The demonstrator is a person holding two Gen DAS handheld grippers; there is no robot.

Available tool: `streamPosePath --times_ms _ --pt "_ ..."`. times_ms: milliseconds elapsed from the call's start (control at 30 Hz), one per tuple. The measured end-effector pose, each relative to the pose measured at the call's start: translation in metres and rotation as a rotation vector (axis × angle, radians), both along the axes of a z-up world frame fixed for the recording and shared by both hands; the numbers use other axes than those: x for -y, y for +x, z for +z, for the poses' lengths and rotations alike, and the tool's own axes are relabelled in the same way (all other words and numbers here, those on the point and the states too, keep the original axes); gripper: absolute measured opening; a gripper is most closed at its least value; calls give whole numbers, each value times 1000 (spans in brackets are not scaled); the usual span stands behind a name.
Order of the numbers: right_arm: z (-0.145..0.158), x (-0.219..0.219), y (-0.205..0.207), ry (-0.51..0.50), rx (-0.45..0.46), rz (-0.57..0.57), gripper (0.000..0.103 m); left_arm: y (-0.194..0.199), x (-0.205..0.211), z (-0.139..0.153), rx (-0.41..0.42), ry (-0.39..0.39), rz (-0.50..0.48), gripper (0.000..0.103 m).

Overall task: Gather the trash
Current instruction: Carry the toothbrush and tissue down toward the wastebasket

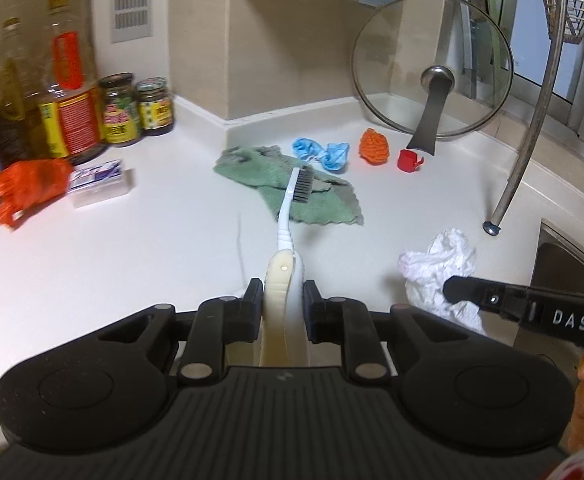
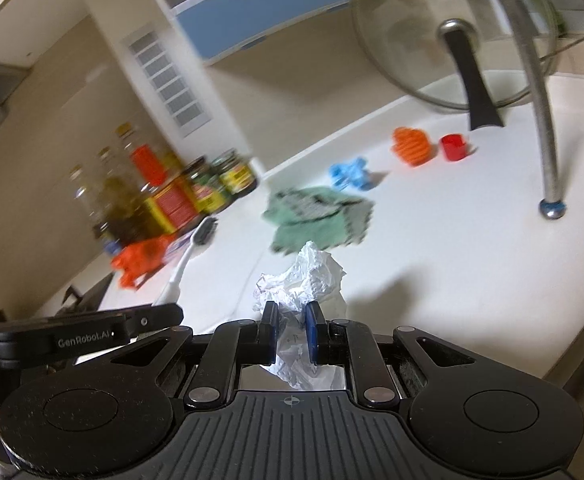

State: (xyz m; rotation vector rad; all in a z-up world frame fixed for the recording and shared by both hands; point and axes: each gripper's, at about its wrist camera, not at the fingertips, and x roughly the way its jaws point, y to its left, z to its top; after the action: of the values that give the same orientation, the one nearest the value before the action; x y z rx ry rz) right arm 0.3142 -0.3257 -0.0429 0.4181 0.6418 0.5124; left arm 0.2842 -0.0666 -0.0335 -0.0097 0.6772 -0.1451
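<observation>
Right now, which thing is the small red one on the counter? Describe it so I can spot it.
Find the glass pot lid leaning on the back wall. At the foot of its black handle stands a red cup: smooth and rigid, unlike the ribbed orange scrubber beside it.

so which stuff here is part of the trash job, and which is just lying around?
Job:
- brush in left gripper
- tissue in right gripper

Lying about:
- green cloth
- blue wad
- orange scrubber
- red cup
- lid
- jars
</observation>
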Motion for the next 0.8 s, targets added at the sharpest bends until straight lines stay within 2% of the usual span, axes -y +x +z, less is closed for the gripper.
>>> streamPosePath --times_ms 367,800 --pt "2 -34 -44 -13 9 147 15 -60 -23 5 16 -7 79 18" --pt "-11 -88 -76 -50 -33 235 15 -97 -63 -7 -37 -21 104 18"
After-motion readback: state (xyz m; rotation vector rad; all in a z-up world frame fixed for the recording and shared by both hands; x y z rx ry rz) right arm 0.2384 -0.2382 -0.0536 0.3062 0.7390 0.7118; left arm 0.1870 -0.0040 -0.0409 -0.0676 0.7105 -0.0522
